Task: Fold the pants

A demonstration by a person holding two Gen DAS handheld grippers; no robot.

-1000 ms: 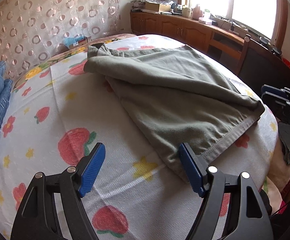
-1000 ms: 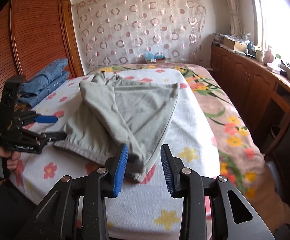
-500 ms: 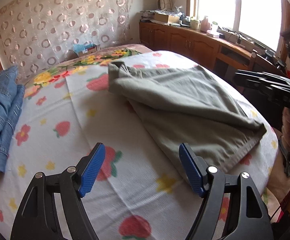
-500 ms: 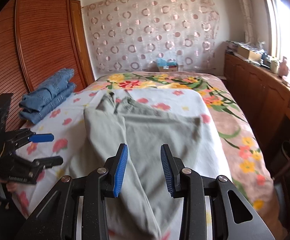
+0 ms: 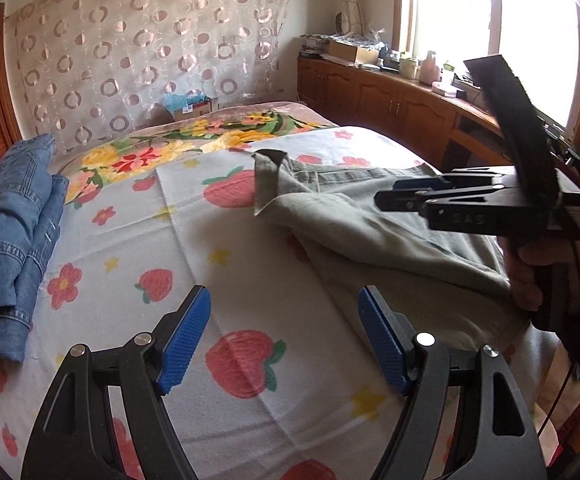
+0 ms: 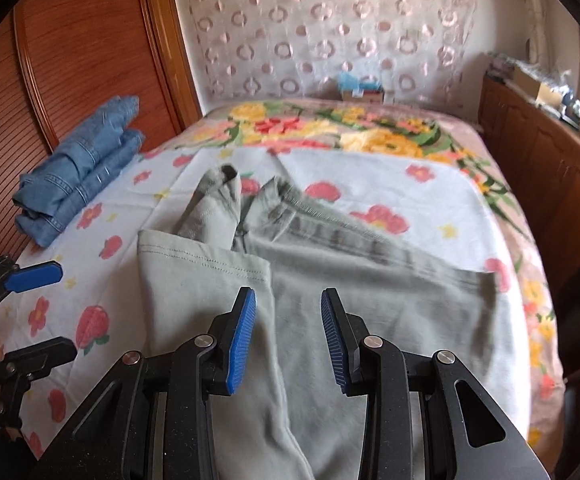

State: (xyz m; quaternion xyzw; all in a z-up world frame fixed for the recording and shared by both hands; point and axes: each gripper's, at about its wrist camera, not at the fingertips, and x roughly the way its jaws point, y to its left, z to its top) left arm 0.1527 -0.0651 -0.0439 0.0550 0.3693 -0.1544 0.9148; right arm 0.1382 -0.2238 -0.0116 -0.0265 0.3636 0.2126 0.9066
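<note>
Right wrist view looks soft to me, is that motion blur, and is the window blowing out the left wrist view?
Right wrist view: the grey pants and curtain are smeared, while the right tongs stay sharp, so it reads as motion blur. Left wrist view: sharper overall, but the window is washed out white; fisheye bends the room's edges.

Right tongs swinging in from bed edge, now hovering over grey-green pants, folded leg hem just ahead of left pad. Left tongs drifting off pants hem, now over bare strawberry sheet; pants lying right of them.
</note>
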